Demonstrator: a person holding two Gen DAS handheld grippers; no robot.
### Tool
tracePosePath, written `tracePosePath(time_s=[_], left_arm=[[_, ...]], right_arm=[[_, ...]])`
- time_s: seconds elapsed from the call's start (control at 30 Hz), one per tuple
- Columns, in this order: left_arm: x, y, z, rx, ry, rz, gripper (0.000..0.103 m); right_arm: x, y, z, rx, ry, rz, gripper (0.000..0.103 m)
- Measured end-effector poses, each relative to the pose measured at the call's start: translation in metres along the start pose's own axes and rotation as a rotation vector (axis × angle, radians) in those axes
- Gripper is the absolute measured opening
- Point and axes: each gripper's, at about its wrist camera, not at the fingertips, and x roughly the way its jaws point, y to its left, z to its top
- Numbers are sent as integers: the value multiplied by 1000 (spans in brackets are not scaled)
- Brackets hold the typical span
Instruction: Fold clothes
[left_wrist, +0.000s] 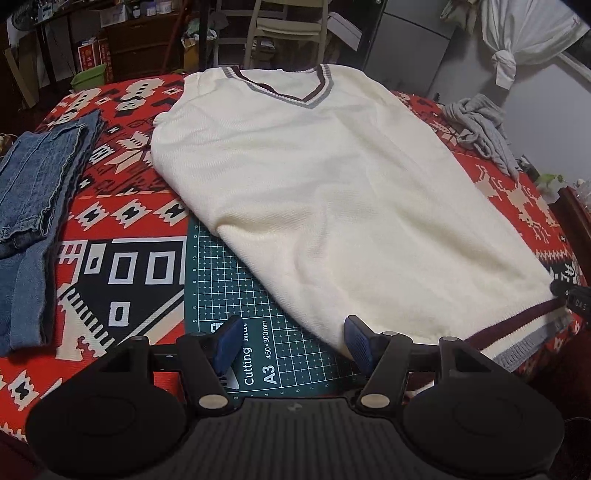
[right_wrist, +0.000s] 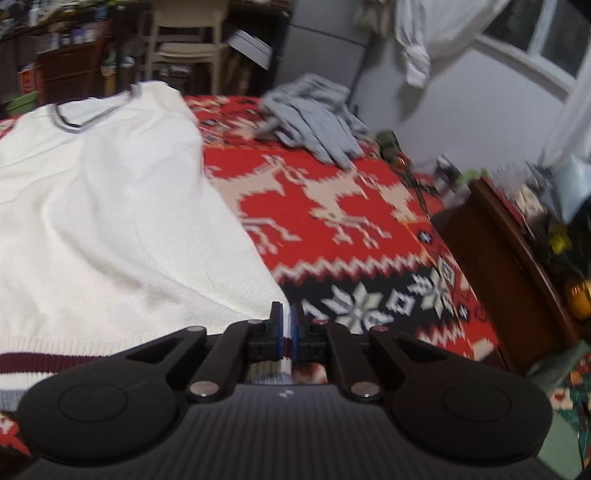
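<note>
A cream knit vest (left_wrist: 314, 192) with a maroon-and-grey V-neck and striped hem lies spread flat, collar at the far side. My left gripper (left_wrist: 293, 341) is open just above the green cutting mat, and its right finger (left_wrist: 356, 343) touches the vest's near left hem corner. In the right wrist view the vest (right_wrist: 110, 221) fills the left half. My right gripper (right_wrist: 287, 325) is shut on the vest's near right hem corner, with cream fabric pinched between the blue pads. The right gripper's tip (left_wrist: 565, 295) shows at that corner in the left wrist view.
Folded blue jeans (left_wrist: 33, 206) lie at the left on the red patterned blanket (left_wrist: 122, 221). A crumpled grey garment (left_wrist: 480, 129) sits at the far right. A green cutting mat (left_wrist: 229, 288) lies under the vest. A wooden cabinet (right_wrist: 498, 266) borders the right side.
</note>
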Motion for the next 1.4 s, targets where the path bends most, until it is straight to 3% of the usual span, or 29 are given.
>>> tracePosePath(time_s=[0.1,0.2,0.37,0.53,0.73,0.8,1.0,1.13,1.2,1.4], left_arm=[[-1,4,0,-11,0,2,60],[-3,8,0,-24,-6,5,60],[-4,14,2,-53,-12,4,60],[-9,23,4,-80,-30,11,60],[-18,45,2,-145,-45,27,60],[-22,51,1,-158,-52,32,60],[-30,69,-7,-199,-55,51,60],[-34,81,-12,-225,-53,50,60],[-36,85,-14,-236,-53,45,60],[-33,87,-15,-246,-48,19,60]], right_arm=[[13,-10,-4,38,59,-40,0],[21,-21,-13,85,99,-25,0],[2,-22,1,68,28,67,4],[-21,13,8,-40,-33,191,11],[-40,87,2,-229,-64,397,12],[-46,114,-3,-301,-76,458,17],[-55,174,-10,-424,-75,584,19],[-63,196,-14,-471,-84,632,19],[-66,203,-17,-492,-82,654,25],[-60,209,-23,-526,-90,597,30]])
